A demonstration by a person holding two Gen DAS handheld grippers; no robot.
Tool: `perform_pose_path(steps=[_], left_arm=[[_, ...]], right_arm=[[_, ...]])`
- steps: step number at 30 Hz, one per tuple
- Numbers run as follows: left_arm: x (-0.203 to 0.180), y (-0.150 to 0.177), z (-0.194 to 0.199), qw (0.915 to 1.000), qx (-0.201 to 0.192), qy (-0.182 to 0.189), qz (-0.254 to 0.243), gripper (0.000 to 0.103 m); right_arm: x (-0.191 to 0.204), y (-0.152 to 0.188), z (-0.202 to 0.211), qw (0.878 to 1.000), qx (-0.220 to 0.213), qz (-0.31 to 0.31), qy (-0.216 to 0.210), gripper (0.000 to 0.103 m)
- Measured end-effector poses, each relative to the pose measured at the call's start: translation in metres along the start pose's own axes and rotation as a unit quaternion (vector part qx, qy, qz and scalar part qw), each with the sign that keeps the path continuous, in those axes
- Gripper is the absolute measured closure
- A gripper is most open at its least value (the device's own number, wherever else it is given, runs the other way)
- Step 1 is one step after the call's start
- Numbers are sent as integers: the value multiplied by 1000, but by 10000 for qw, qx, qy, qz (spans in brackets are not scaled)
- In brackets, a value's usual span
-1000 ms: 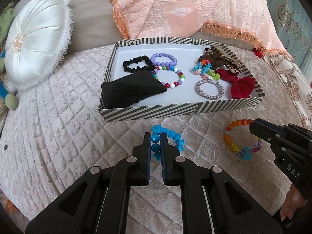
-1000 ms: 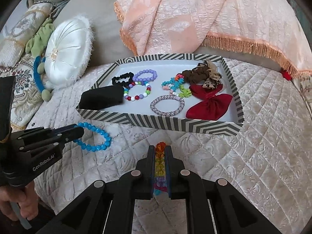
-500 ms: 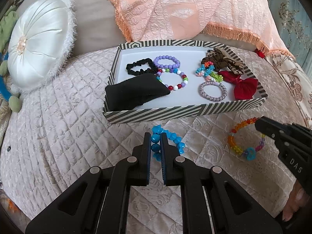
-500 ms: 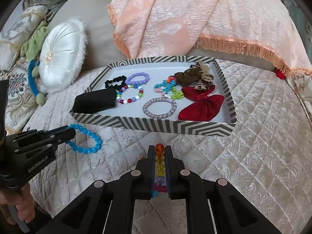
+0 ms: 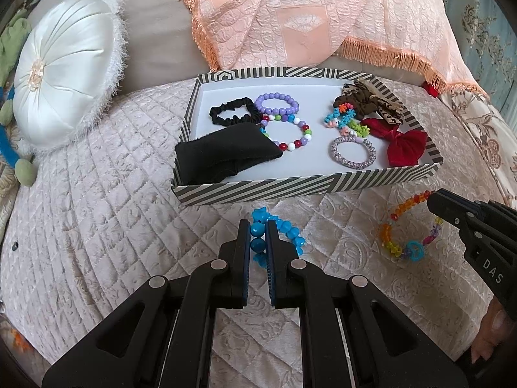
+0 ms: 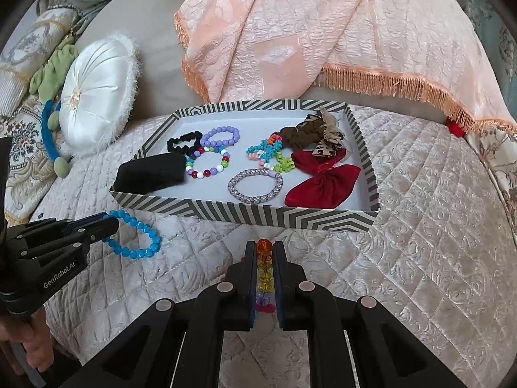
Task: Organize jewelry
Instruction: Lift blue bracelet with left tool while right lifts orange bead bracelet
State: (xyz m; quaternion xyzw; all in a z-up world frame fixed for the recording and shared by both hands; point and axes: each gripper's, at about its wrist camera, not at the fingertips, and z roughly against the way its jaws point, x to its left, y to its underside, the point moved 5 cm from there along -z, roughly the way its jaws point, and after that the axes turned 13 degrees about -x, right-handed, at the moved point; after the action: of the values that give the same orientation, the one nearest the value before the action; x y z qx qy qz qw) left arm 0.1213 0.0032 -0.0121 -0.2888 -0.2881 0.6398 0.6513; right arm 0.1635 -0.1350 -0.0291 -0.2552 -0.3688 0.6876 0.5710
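My left gripper (image 5: 258,226) is shut on a blue bead bracelet (image 5: 287,231) and holds it just above the quilt in front of the striped tray (image 5: 290,187). It also shows in the right wrist view (image 6: 106,223), with the blue bracelet (image 6: 142,236) hanging from it. My right gripper (image 6: 265,249) is shut on a rainbow bead bracelet (image 6: 264,268), also seen in the left wrist view (image 5: 400,226). The tray holds several bracelets, a black scrunchie (image 5: 232,111), a black pouch (image 5: 226,153) and a red bow (image 5: 404,142).
A white round cushion (image 5: 64,77) lies left of the tray. A peach fringed blanket (image 5: 307,22) hangs over the backrest behind it. The quilted cover (image 6: 420,242) slopes down at the right. A green and blue toy (image 6: 53,97) lies at the far left.
Both grippers have lifted a little with their bracelets and moved slightly back from the tray. The tray's contents have not moved.
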Motion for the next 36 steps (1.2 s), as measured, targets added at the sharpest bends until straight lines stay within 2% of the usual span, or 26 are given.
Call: perform_pose_path(steps=[36], left_arm=[[-1, 2, -1, 10000, 6, -2, 7, 95]], right_arm=[[0, -1, 0, 10000, -18, 67, 62, 95]])
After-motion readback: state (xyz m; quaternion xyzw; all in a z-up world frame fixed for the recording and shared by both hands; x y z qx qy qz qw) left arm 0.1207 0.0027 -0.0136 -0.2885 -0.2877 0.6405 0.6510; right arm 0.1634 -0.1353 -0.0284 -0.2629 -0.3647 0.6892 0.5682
